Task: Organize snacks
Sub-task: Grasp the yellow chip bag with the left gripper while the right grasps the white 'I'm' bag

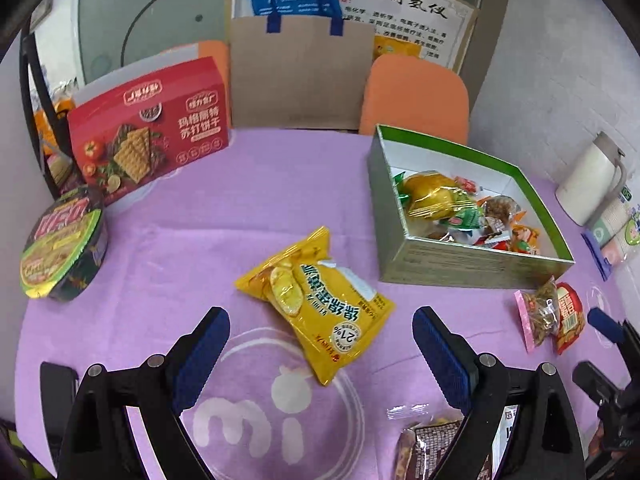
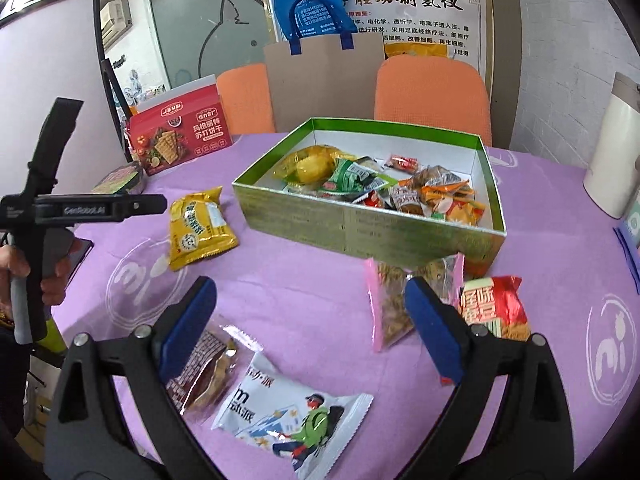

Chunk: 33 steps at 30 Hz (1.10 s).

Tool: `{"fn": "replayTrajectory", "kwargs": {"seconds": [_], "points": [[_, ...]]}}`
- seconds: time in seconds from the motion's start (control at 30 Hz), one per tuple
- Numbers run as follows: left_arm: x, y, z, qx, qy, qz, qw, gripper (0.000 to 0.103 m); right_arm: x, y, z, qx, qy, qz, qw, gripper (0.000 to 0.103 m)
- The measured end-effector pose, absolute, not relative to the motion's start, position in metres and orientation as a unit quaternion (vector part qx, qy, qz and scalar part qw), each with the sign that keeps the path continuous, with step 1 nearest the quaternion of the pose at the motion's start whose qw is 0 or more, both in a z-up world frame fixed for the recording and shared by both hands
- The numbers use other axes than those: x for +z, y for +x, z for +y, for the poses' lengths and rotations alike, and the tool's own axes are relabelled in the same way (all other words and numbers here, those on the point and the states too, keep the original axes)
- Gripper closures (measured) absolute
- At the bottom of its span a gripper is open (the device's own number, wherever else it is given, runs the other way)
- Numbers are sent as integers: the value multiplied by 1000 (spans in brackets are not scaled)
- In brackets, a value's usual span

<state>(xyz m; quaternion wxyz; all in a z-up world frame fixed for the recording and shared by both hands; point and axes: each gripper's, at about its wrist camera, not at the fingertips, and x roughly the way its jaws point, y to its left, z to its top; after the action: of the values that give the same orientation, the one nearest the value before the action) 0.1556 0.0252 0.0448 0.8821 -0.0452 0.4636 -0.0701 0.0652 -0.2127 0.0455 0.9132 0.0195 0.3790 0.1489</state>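
- An office or meeting room.
- Orange mesh-backed office chairs [image 2: 434, 92] at a purple-clothed table [image 2: 304, 280].
- Frosted glass partition [image 2: 208, 28], framed Chinese wall poster [image 2: 424, 12].

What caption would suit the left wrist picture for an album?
Open left gripper poised over a yellow snack bag beside the half-filled green box.

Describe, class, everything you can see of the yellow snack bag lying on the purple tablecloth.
The yellow snack bag is a glossy, puffy sealed pouch with crimped ends, printed with blue characters, a "21%" badge and a pale food picture. It lies flat and skewed on the purple tablecloth, left of the green box and apart from it. Nothing grips it; the left gripper hangs open just before it.
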Motion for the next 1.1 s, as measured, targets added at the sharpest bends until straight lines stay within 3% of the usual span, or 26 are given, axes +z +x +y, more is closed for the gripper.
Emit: {"fn": "replayTrajectory", "kwargs": {"seconds": [0.33, 0.47, 0.57, 0.87, 1.1], "points": [[-17, 187, 29, -40, -87, 499, 861, 11, 30, 48, -237, 98, 30, 400, 911, 8], [-27, 183, 22, -78, -78, 504, 857, 54, 24, 47, -247, 89, 39, 406, 909, 8], [-21, 172, 17, -90, -62, 502, 858, 63, 20, 46, -251, 86, 43, 410, 907, 8], [-11, 108, 2, -169, -57, 505, 844, 63, 5, 45, -264, 78, 66, 430, 897, 8], [-3, 108, 22, -132, -98, 498, 852, 43, 8, 41, -252, 102, 61, 429, 896, 8]]}}
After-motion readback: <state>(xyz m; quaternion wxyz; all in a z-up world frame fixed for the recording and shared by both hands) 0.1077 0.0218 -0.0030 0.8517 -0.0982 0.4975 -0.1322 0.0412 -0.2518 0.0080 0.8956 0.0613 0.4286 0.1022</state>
